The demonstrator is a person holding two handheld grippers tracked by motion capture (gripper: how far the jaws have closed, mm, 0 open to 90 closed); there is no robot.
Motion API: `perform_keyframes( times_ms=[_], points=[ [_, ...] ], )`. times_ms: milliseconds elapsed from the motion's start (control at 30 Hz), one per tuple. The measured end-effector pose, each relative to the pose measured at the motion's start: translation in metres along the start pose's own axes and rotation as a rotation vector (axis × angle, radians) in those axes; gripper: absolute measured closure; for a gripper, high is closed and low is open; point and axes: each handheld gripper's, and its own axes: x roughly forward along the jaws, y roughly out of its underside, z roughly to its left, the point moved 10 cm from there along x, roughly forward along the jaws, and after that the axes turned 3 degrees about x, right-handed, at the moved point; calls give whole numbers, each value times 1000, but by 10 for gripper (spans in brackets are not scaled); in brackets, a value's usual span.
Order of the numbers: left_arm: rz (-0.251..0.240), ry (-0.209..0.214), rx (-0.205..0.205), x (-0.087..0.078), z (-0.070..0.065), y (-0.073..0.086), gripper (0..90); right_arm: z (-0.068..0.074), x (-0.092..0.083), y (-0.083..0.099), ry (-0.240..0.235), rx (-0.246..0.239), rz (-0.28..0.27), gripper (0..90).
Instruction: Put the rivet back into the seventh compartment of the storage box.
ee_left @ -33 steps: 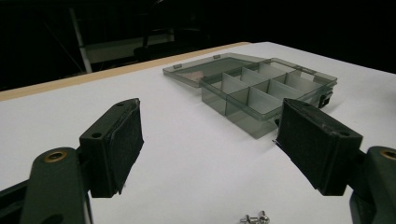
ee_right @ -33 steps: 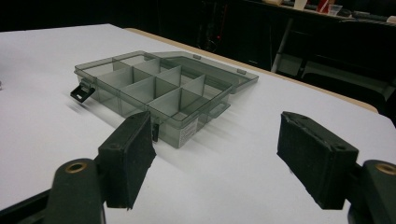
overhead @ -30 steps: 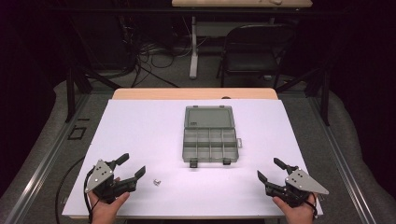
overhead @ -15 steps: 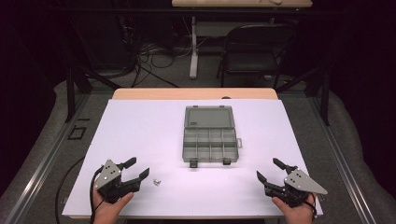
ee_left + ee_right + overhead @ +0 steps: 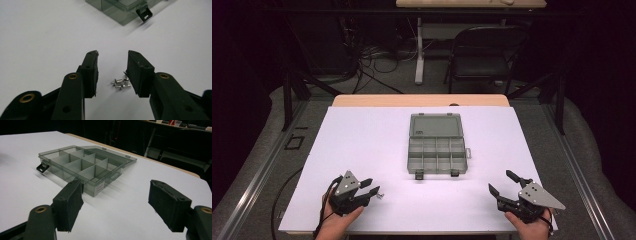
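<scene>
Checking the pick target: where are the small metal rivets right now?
The rivets lie on the white table between the left gripper jaws, near the table's front-left, short of the open organizer box.

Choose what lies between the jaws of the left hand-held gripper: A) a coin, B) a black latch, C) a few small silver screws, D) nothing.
C: in the left gripper view the small silver screws lie on the white table between the jaws of the left hand-held gripper.
</scene>
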Motion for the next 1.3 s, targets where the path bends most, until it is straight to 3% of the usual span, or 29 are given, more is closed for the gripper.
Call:
perform_keyframes(
  times_ms=[233,500,633,867,1300],
  points=[
    [69,9,32,5,0,3,719,0,0,0,1,0,-1,264],
    [164,49,16,13,0,9,748,-1,1,0,-4,11,-1,267],
    [170,53,11,16,1,9,753,0,0,0,-7,18,4,269],
    [159,64,-34,23,1,12,725,0,1,0,-11,17,0,272],
    [183,78,-11,29,-2,16,761,-1,1,1,-18,18,6,276]
  ],
)
